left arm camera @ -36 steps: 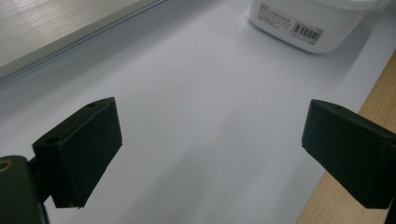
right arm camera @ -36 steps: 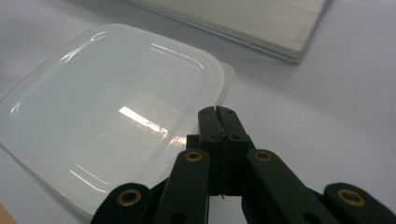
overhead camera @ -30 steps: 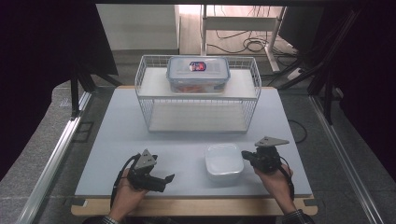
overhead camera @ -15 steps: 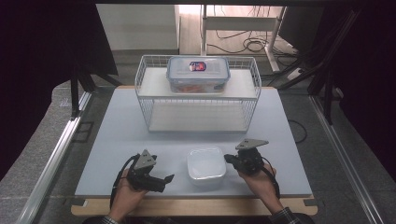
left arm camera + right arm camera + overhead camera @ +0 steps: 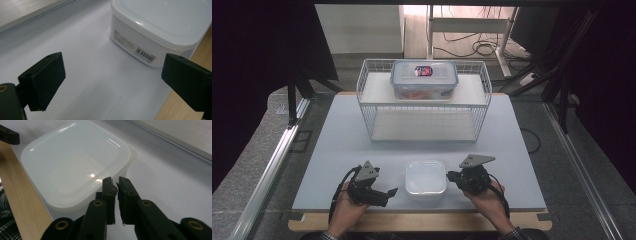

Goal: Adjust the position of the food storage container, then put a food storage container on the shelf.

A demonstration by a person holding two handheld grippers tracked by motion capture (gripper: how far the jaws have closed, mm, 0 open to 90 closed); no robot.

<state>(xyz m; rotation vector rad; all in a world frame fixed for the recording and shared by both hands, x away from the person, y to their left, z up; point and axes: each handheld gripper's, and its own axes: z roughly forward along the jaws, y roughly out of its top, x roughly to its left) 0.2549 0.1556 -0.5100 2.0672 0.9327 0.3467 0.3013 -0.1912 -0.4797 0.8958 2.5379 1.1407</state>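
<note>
Container (image 5: 425,177), white and lidded, sits near the table's near edge (image 5: 412,220), between both grippers. Right gripper (image 5: 115,185) is at its right rim, jaws just parting to a narrow slit, nothing clamped. Left gripper (image 5: 112,82) spread wide, empty, just left of it. Open tabletop lies between container and wire basket (image 5: 424,107) far.

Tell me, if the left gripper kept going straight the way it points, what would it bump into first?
Most likely the white lidded container. In the left gripper view it sits just ahead of the left gripper, slightly toward one jaw, with bare white tabletop between; the gap's depth is hard to judge.
</note>
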